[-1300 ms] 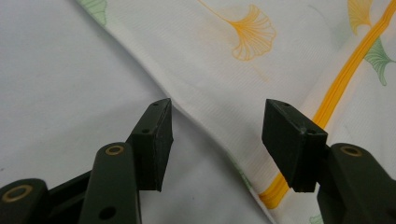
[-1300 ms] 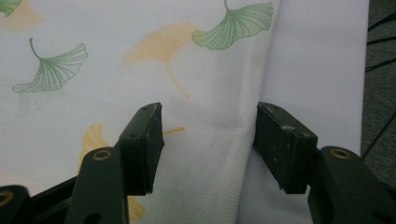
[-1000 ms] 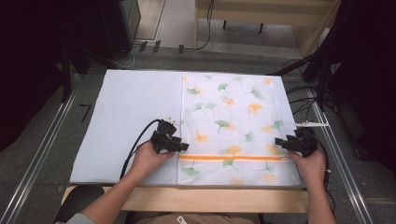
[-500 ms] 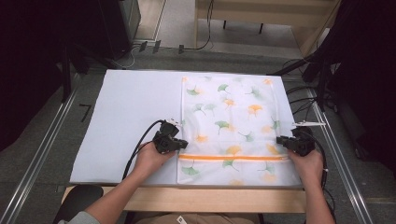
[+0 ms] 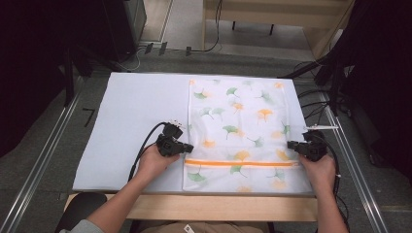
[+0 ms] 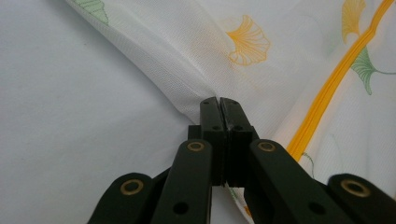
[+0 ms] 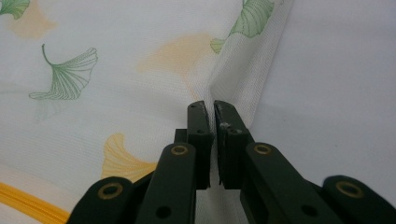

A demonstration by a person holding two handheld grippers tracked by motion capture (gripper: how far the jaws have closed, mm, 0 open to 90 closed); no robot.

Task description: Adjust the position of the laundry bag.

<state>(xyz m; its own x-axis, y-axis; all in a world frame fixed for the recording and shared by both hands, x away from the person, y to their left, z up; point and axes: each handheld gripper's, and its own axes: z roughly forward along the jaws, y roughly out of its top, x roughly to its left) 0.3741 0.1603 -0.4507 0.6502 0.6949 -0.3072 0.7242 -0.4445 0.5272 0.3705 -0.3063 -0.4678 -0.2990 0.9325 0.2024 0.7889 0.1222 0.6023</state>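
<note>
A white mesh laundry bag [image 5: 243, 116] printed with green and orange ginkgo leaves lies flat on the right half of the white table [image 5: 131, 111]. An orange zipper [image 5: 240, 163] runs across its near end. My left gripper [image 5: 187, 147] is shut on the bag's left edge just above the zipper, and the fabric [image 6: 187, 60] puckers into its jaws [image 6: 219, 103]. At the opposite side my right gripper [image 5: 290, 144] is shut on the bag's right edge, with the mesh [image 7: 140, 70] pinched and ridged between its jaws [image 7: 209, 108].
The table's wooden front edge [image 5: 194, 208] lies close behind my hands. Metal rails [image 5: 43, 150] run along both sides of the table. Cables [image 5: 316, 97] and dark equipment stand off the right side. The bare white table surface stretches left of the bag.
Both grippers have shifted slightly toward me along the bag's side edges while staying shut on it. The bag lies much the same.
</note>
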